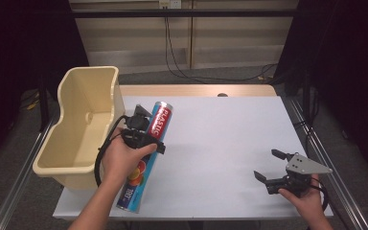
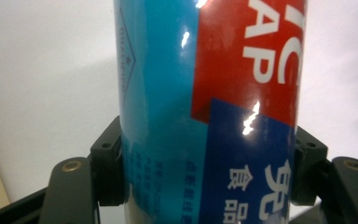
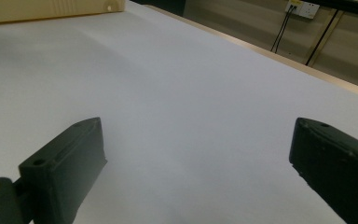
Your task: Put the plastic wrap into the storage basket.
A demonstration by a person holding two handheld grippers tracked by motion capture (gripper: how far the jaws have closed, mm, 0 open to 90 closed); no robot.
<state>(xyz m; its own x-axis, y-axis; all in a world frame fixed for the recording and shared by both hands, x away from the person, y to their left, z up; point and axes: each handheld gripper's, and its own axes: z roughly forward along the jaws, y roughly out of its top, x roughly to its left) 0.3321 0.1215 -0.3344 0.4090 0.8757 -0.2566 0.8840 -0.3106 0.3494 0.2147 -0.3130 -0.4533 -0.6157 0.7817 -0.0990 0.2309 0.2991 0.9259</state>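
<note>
A: Cream bin [image 1: 84, 124] at surface [image 1: 220, 143] left edge; plastic-wrap tube [image 1: 146, 153] beside it, pinched mid-length by left gripper [image 1: 141, 134].

B: Glossy tube could slip, tilt. Right gripper [image 1: 275, 167] jaws spread, idle.

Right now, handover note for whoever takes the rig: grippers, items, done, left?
Left gripper: shut on the blue plastic-wrap tube, clamped mid-length, over the table's left side.
Right gripper: open, nothing between its jaws, near the table's right front edge.
Beige bin: at the left table edge, beside the tube; no contents visible.
Done: tube gripped.
Left: probably carry the tube to the bin and release.
</note>
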